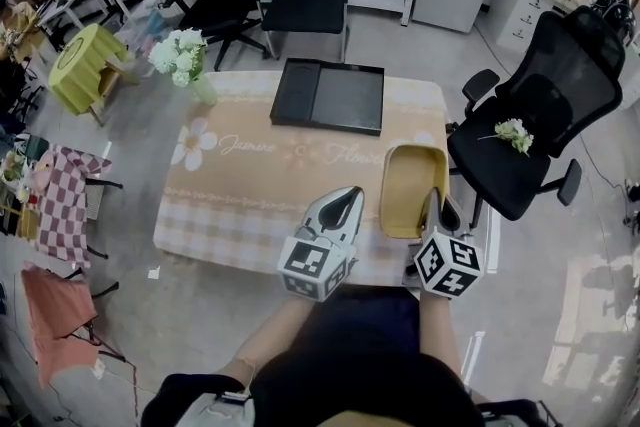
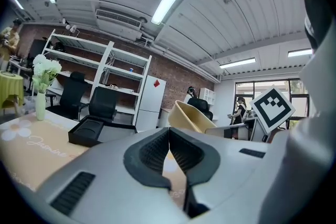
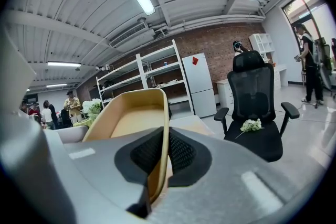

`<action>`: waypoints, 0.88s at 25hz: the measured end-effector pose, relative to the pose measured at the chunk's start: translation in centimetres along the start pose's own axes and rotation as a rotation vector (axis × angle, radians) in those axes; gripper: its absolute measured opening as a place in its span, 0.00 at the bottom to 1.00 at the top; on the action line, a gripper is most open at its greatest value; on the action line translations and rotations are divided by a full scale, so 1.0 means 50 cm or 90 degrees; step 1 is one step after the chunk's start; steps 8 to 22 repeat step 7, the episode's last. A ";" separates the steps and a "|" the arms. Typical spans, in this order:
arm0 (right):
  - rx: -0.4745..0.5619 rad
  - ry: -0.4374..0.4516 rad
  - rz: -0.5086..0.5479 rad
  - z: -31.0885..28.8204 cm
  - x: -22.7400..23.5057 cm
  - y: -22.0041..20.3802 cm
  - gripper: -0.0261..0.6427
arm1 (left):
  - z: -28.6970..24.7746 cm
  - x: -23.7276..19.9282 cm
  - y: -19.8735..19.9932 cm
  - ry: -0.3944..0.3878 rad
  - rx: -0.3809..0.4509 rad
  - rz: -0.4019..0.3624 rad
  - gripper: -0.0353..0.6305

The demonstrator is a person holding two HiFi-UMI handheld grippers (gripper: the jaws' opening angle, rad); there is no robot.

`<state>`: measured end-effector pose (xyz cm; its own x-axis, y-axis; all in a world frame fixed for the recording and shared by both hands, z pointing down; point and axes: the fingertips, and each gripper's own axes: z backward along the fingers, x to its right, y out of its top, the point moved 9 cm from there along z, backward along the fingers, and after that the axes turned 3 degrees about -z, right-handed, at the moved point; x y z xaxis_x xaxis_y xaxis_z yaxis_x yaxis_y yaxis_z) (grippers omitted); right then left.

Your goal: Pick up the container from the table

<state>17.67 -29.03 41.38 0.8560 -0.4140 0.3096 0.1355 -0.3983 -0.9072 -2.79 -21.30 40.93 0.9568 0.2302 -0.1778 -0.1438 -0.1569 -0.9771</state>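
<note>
Judging by the grip, we are at the lift itself: our right claw (image 3: 163, 136) is clamped on the near wall of the container (image 1: 413, 177), one pad inside the rim and one outside. The container is at about 4 o'clock on the table (image 1: 240, 200), by its right edge, and looks tilted in the left gripper view. Whether its base has cleared the table we cannot tell. The next move, as we read it, calls for a steady rise with the pinch kept firm, since a grip on one thin wall could let the far end sag or swing; levelling the wrist would help. Our left claw (image 1: 345, 203) is closed on nothing. It hovers over the table's 6 o'clock edge, near the container's left side, and points toward 12 o'clock, nearly level. The right claw points the same way, dipped slightly. A tray (image 1: 330, 95) lies at 12 o'clock and flowers (image 1: 180, 55) stand at 10 o'clock, both well apart from the container.
</note>
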 end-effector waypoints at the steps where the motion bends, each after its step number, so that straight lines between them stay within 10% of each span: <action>1: 0.001 0.002 0.000 0.000 -0.002 0.000 0.05 | 0.001 -0.001 0.000 0.000 0.000 -0.001 0.07; 22: 0.000 0.007 0.004 0.002 -0.015 0.011 0.05 | 0.009 -0.004 0.014 0.007 0.004 -0.001 0.07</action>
